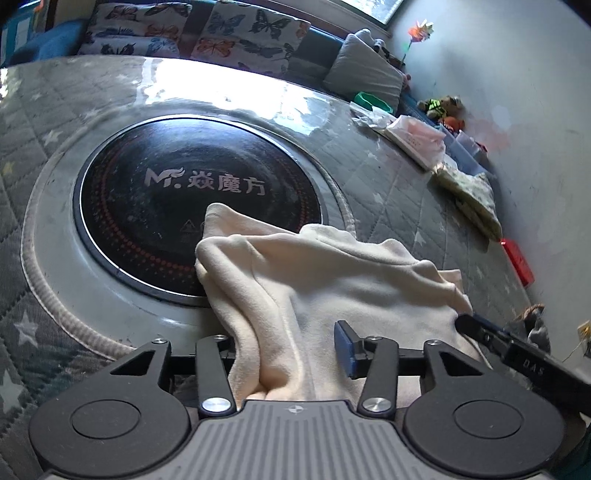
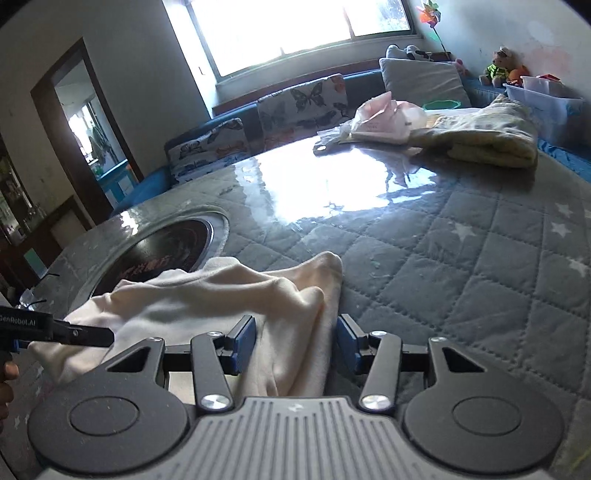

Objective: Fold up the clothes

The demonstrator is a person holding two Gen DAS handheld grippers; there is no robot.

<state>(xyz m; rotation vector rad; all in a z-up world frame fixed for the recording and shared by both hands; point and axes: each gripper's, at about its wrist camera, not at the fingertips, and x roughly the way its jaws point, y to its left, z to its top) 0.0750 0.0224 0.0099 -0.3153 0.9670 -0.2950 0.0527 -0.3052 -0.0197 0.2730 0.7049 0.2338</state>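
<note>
A cream garment (image 1: 325, 280) lies bunched on the quilted table, partly over the black round cooktop (image 1: 192, 199). My left gripper (image 1: 291, 347) is open with a fold of the garment lying between its fingers; its left pad is hidden under the cloth. In the right wrist view the same garment (image 2: 229, 295) runs between the blue pads (image 2: 243, 343) of my right gripper (image 2: 295, 343), which stands open around its edge. Each gripper's tip shows at the side of the other's view.
The table (image 2: 461, 258) has a glossy cover over a grey star-patterned quilt. A folded yellowish cloth (image 2: 487, 136), a pink tissue pack (image 2: 384, 118) and a green bowl (image 1: 373, 101) sit at its far side. Butterfly cushions (image 1: 229, 33) line the bench behind.
</note>
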